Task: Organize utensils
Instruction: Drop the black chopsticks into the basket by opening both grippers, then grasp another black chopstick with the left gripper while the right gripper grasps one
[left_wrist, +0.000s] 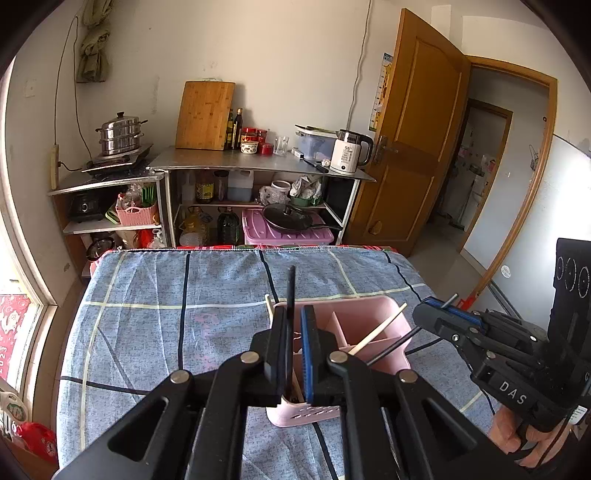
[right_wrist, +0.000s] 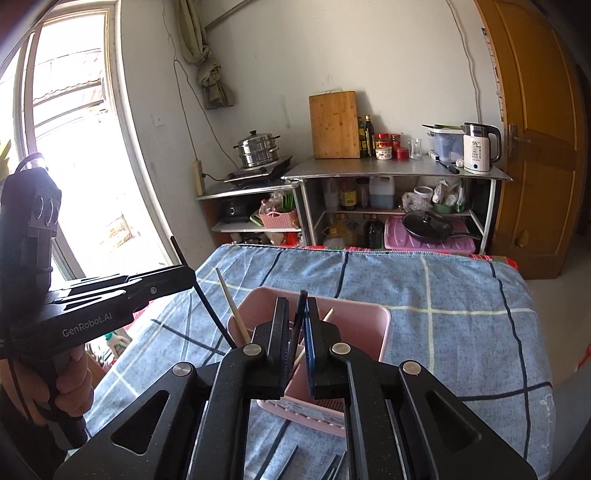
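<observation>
Chopsticks are seen above a pink holder (left_wrist: 364, 317) that stands on a table covered with a blue checked cloth (left_wrist: 155, 325). At the left, the left gripper (left_wrist: 294, 325) is held over the holder's left end, its jaws narrowly parted, with a black chopstick (left_wrist: 290, 291) upright against the left finger. At the right, the right gripper (right_wrist: 295, 325) is held over the holder's right side, jaws also narrowly parted, with another black chopstick (right_wrist: 298, 325) leaning between them.
</observation>
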